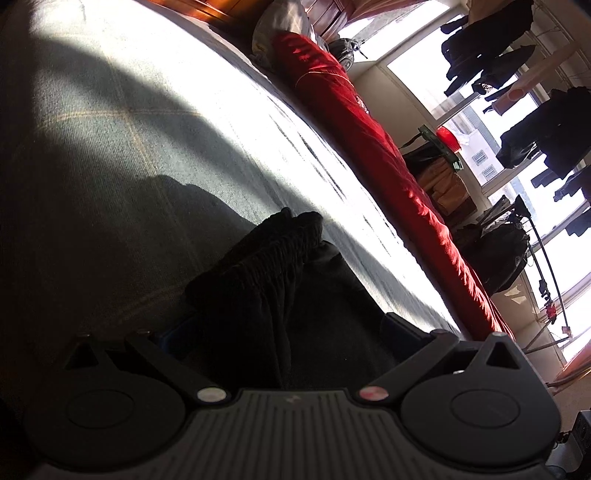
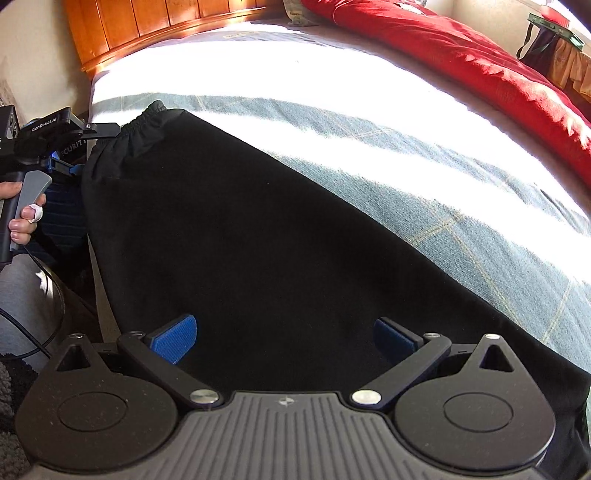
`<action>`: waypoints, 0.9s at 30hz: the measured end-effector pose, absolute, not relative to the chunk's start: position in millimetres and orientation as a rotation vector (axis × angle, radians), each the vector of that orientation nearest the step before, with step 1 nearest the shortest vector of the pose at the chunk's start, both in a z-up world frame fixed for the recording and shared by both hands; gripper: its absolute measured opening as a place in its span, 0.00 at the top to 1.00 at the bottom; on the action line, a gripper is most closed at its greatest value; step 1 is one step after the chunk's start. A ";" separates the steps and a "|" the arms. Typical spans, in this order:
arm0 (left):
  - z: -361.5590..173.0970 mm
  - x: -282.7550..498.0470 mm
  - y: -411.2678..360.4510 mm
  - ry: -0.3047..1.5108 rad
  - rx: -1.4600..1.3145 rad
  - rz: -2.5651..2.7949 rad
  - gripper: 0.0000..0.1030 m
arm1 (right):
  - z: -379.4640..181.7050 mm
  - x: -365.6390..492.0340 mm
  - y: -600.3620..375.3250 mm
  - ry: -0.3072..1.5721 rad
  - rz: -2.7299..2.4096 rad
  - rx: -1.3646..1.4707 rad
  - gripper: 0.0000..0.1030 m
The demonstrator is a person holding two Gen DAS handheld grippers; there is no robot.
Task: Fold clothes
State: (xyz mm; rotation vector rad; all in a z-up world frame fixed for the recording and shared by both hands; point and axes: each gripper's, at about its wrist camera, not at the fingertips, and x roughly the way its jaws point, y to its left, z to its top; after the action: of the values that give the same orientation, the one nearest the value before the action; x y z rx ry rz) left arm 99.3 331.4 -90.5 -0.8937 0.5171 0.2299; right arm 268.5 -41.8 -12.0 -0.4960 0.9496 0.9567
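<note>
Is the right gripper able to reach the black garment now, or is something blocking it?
Probably yes. The right gripper is open, its blue pads spread directly over the black garment, which lies flat on the bed. Nothing lies between them.

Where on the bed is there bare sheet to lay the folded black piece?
Bare sheet runs as a wide band between the black garment and the red quilt, up to the wooden headboard. It is crowded at the near edge: the garment covers it, with the left tool at its elastic waistband and the right tool open over the cloth.
</note>
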 end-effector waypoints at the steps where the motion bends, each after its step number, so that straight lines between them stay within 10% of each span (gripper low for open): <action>1: -91.8 102.3 334.2 0.515 -0.898 0.223 0.01 | -11.8 267.9 -40.8 0.944 0.953 -0.495 0.00; 27: -130.5 96.5 344.5 0.394 -1.192 0.023 0.01 | -10.2 274.6 -37.1 0.952 0.984 -0.475 0.00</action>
State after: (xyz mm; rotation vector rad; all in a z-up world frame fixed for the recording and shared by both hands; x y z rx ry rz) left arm 96.5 344.5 -130.5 -1.1925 0.3939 0.0232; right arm 274.6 -37.1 -10.2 -0.4753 0.9521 0.9844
